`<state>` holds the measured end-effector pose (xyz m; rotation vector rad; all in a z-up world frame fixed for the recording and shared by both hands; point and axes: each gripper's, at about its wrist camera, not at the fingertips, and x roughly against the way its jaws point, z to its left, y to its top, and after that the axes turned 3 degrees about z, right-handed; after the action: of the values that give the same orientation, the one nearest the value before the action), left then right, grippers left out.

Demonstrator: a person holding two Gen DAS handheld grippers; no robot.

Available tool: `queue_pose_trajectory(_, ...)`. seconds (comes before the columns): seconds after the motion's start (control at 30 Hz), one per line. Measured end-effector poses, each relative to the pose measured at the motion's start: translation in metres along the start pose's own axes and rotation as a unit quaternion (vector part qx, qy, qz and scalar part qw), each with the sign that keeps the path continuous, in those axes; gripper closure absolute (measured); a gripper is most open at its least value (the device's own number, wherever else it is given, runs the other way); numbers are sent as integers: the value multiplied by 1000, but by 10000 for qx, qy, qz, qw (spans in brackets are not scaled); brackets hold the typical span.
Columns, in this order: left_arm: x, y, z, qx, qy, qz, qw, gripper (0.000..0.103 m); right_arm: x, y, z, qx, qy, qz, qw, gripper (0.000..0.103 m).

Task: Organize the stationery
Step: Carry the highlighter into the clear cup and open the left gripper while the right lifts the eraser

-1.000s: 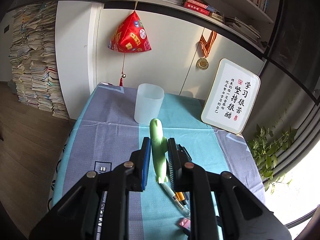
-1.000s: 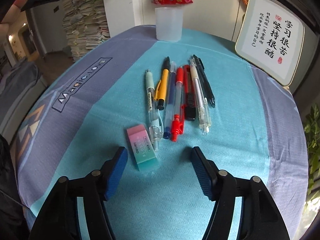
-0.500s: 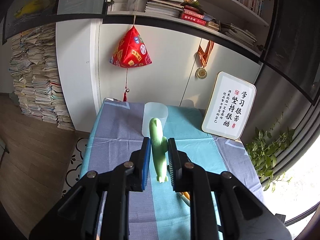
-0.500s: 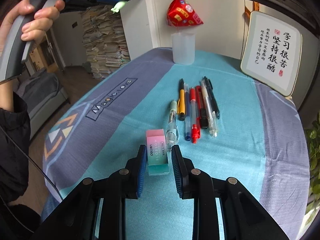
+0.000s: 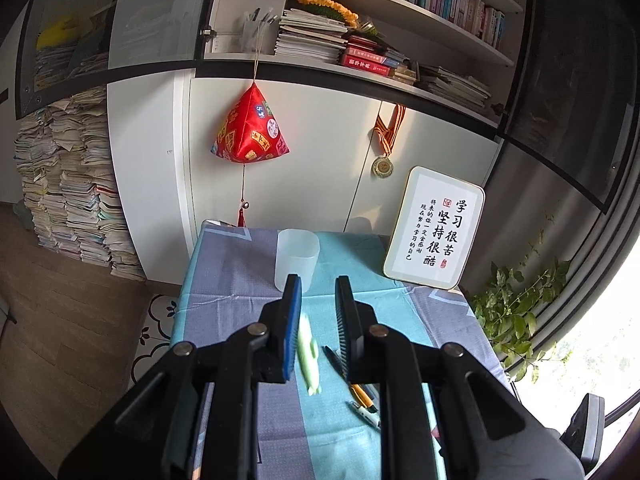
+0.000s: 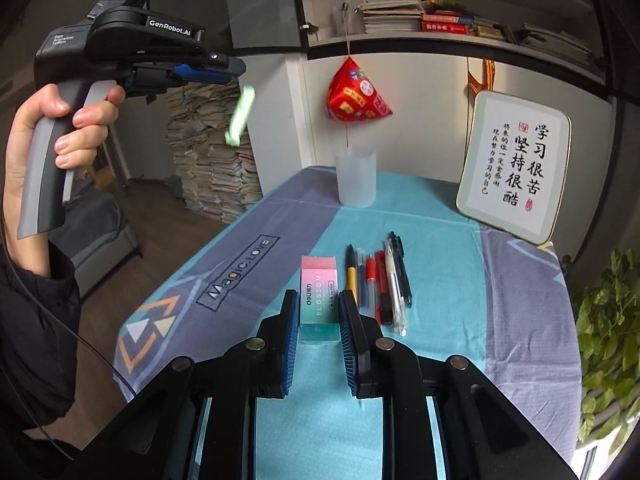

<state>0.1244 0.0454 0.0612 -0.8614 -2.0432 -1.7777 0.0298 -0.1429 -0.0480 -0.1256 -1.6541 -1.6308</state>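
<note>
Newly clamped in the closing right gripper [image 6: 319,294], one pink-and-teal eraser [image 6: 319,304] fronts six visible pens [image 6: 380,284] and one empty cup [image 6: 356,178], while one green pen [image 6: 240,116] falls clear of the left gripper [image 5: 318,280], jaws narrowly apart

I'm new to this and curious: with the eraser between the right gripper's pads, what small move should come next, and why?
Probably carry the eraser forward toward the translucent cup: the right gripper's jaws are closing on it, and the cup stands open-topped beyond the pens.
</note>
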Motion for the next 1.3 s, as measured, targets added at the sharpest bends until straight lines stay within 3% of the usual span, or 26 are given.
queue_pose_trajectory(0.1, 6, 3, 0, -36, 21, -86, 10000, 88, 6, 12, -2, 14, 156, -215, 9996, 82)
queue_pose_trajectory(0.27, 3, 7, 0, -147, 47, -98, 9998, 88, -2, 37, -7, 50, -94, -236, 9997, 82)
queue_pose_trajectory(0.57, -52, -26, 22, -21, 8, 579, 9983, 87, -37, 84, -28, 93, -18, -112, 9999, 82)
queue_pose_trajectory(0.63, -73, -42, 29, 43, -102, 930, 9956, 76, -42, 93, -35, 39, -8, -131, 9999, 82)
queue_pose_trajectory(0.73, -106, -65, 22, -631, -422, 1259, 9891, 57, -41, 93, -42, -85, 84, -252, 9996, 82)
queue_pose_trajectory(0.8, -131, -79, 10, -1394, -692, 1442, 9772, 44, -42, 88, -45, -161, 221, -282, 9992, 82)
queue_pose_trajectory(0.83, -143, -85, 6, -1810, -938, 1566, 9664, 38, -44, 86, -47, -179, 219, -243, 9993, 82)
queue_pose_trajectory(0.87, -155, -93, 3, -2146, -1163, 1787, 9531, 36, -45, 84, -47, -173, 153, -210, 9995, 82)
queue_pose_trajectory(0.97, -184, -117, 1, -2767, -1145, 2508, 9206, 39, -44, 82, -53, -233, 66, -192, 9995, 82)
queue_pose_trajectory(1.07, -187, -137, -9, -3829, -1221, 2289, 8866, 38, -40, 81, -60, -313, 128, -249, 9991, 82)
queue_pose_trajectory(1.1, -189, -139, -11, -4027, -1162, 2209, 8806, 35, -39, 81, -61, -325, 108, -255, 9991, 82)
queue_pose_trajectory(1.2, -197, -132, -14, -4024, -1582, 2337, 8709, 48, -38, 80, -63, -344, 136, -278, 9989, 82)
queue_pose_trajectory(1.27, -206, -130, -14, -3764, -2096, 2726, 8603, 84, -37, 80, -64, -366, 116, -284, 9989, 82)
queue_pose_trajectory(1.3, -206, -129, -14, -3771, -2171, 2759, 8571, 85, -37, 80, -64, -376, 99, -283, 9988, 82)
